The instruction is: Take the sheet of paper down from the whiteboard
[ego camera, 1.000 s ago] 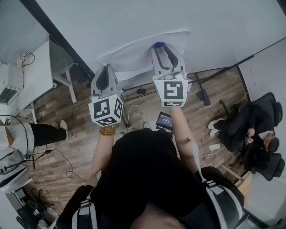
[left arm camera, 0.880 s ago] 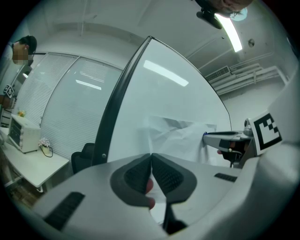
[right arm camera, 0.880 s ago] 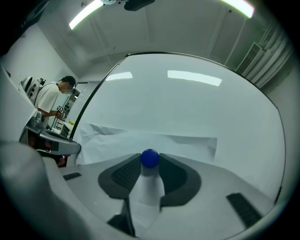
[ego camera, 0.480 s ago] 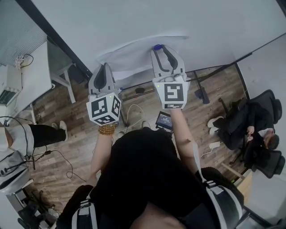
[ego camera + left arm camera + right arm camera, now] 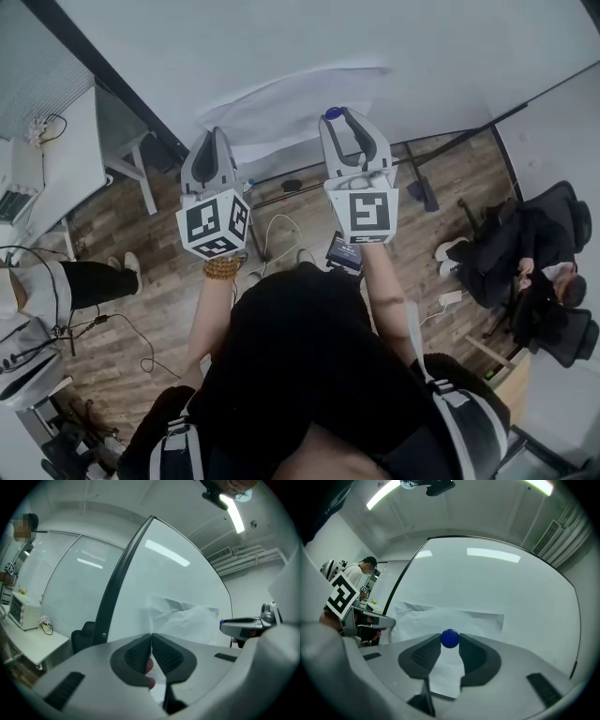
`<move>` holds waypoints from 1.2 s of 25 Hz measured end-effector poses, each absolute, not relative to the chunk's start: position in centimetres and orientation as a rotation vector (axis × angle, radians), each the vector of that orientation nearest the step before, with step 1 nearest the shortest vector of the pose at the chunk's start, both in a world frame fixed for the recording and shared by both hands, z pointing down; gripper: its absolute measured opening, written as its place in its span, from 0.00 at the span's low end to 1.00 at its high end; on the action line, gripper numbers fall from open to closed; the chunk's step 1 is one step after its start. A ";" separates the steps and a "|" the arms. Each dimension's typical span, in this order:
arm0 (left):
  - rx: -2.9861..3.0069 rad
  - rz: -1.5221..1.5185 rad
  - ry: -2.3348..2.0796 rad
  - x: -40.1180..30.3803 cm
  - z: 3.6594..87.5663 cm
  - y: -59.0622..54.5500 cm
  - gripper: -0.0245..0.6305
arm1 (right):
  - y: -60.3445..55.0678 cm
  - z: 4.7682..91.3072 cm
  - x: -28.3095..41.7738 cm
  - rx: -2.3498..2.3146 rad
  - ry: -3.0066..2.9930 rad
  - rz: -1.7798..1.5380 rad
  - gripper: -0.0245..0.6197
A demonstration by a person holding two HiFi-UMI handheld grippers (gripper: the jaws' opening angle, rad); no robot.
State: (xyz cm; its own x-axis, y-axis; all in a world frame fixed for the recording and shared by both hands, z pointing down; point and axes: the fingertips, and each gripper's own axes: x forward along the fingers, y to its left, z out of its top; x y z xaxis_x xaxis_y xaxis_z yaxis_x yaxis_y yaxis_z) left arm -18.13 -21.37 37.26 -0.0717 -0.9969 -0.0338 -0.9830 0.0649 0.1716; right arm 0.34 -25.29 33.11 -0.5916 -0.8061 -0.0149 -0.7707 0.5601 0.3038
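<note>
A crumpled white sheet of paper [image 5: 291, 103] lies against the whiteboard [image 5: 281, 37]. My right gripper [image 5: 337, 115] is at the sheet's right part, shut on a round blue magnet [image 5: 332, 113]. In the right gripper view the blue magnet [image 5: 450, 638] sits between the jaw tips, with the paper [image 5: 440, 618] behind and below it. My left gripper [image 5: 212, 139] is off the sheet's lower left corner. In the left gripper view its jaws [image 5: 151, 637] meet at the tips, and a small red thing [image 5: 149, 667], seemingly a magnet, shows in the gap below. The paper [image 5: 187, 618] lies just beyond.
A white desk [image 5: 75, 159] stands at the left, with a small appliance [image 5: 23, 611] on it. The whiteboard's stand foot [image 5: 417, 183], cables and a tablet [image 5: 343, 251] are on the wood floor. A person sits in a chair [image 5: 525, 272] at the right.
Both grippers have drawn back a little from the whiteboard, the right one carrying the blue magnet off the sheet's upper part. The sheet stays against the board.
</note>
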 end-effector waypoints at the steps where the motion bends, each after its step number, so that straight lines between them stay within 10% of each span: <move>1: 2.077 -0.228 -2.221 -18.2 37.3 -21.4 0.06 | -25.0 33.2 0.5 1.352 -2.660 -0.426 0.23; 30: 2.109 -0.270 -2.198 -16.6 36.6 -20.4 0.06 | -21.6 33.7 5.2 1.395 -2.621 -0.390 0.23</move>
State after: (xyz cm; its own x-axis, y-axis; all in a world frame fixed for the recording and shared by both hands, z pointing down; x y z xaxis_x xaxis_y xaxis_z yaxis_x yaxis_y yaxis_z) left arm -16.64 -20.40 36.60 -0.0472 -0.9970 -0.0613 -0.9822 0.0351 0.1844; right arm 5.19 -21.58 33.68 -0.5576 -0.8300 0.0077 -0.7918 0.5347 0.2953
